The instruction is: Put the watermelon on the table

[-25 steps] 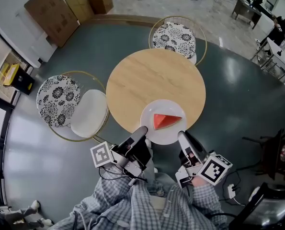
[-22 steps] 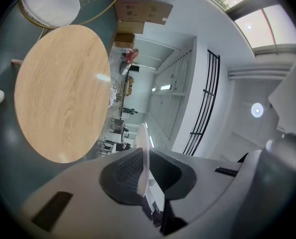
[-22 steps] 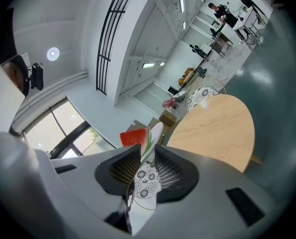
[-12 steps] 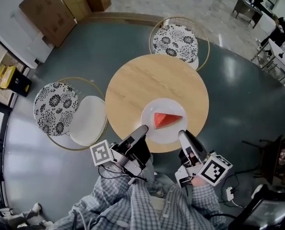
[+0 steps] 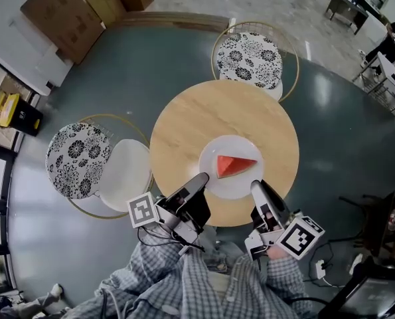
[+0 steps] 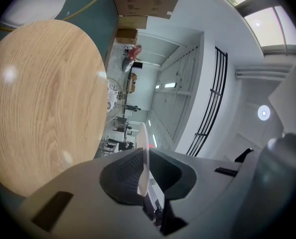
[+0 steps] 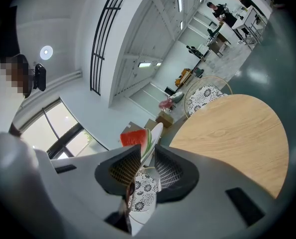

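Left gripper and right gripper fingers pinch opposite plate rims; two-sided hold levels watermelon slice over tabletop near edge.

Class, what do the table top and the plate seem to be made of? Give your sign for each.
The table top: pale wood or wood-look laminate, satin; grain lines and soft glints show. The plate: white, smooth, thin-edged; possibly ceramic or melamine.

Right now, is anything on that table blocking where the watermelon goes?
Nothing visible does. The round wooden table is bare, and the watermelon slice sits on a white plate gripped at its rim by the left gripper and right gripper.
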Motion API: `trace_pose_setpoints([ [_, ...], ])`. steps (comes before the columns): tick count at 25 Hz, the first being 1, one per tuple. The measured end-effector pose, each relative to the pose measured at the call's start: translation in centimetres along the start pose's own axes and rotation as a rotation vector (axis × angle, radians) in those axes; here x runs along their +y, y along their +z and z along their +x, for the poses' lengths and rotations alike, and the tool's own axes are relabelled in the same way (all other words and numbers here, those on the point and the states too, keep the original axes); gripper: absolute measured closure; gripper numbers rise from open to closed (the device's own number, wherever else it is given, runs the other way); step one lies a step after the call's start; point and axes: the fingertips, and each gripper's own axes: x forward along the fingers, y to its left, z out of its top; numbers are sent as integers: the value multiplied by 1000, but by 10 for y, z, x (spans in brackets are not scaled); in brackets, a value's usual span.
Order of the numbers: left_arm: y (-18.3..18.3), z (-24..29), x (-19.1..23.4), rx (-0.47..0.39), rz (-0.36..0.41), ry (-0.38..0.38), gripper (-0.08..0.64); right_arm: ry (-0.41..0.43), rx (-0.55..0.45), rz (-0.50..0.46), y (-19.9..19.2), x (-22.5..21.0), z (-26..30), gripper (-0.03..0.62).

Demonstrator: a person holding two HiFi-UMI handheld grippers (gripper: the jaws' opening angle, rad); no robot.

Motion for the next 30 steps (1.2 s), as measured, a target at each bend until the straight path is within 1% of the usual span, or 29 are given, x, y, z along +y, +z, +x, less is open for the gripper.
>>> trace_pose_setpoints([
  [9,32,6,8,41,5,23,523,-25,4,-6,-3,-5,32,500],
  [14,38,15,14,52,17,24,523,-47,14,-6,0,-15,38,500],
  [22,51,30,21,36,18,27,523,-47,7,-5,12,-27,55,500],
  [30,66,53,33,16,24,34,523,-40,49,-10,27,-47,76,500],
])
